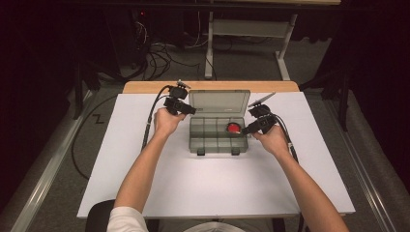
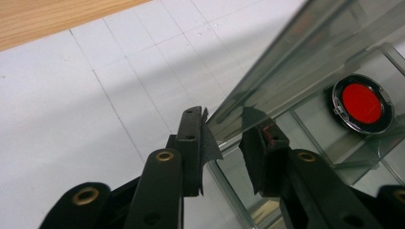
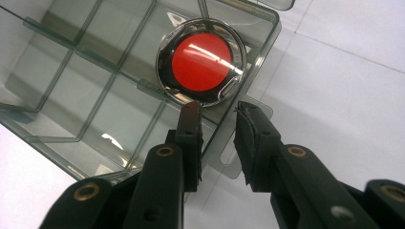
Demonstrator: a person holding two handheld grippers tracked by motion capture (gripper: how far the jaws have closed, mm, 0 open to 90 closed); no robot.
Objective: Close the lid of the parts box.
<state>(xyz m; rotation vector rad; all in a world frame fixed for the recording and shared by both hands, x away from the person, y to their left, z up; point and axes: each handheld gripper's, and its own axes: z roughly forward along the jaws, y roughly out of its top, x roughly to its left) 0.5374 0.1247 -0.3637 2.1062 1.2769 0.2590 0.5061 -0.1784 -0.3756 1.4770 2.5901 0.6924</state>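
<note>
A clear grey compartment box [image 1: 217, 145] stands at the middle of the white table with its lid [image 1: 218, 101] raised upright. A round disc with a red centre and black ring [image 1: 234, 127] lies in a right-hand compartment. My left gripper [image 1: 192, 111] is at the lid's left edge. In the left gripper view the gripper [image 2: 224, 138] is open, with the lid [image 2: 305, 62] edge running into the gap and the disc [image 2: 363, 103] beyond. My right gripper [image 3: 218, 112] is open, its jaws straddling the box's right wall [image 3: 265, 57] just below the disc [image 3: 201, 61].
The white table top [image 1: 208, 193] has a wooden strip [image 1: 208, 86] along its far edge. Two latches [image 1: 200, 152] hang at the box's front. Cables [image 1: 159, 60] and a table frame [image 1: 251, 29] lie on the floor behind. The other compartments look bare.
</note>
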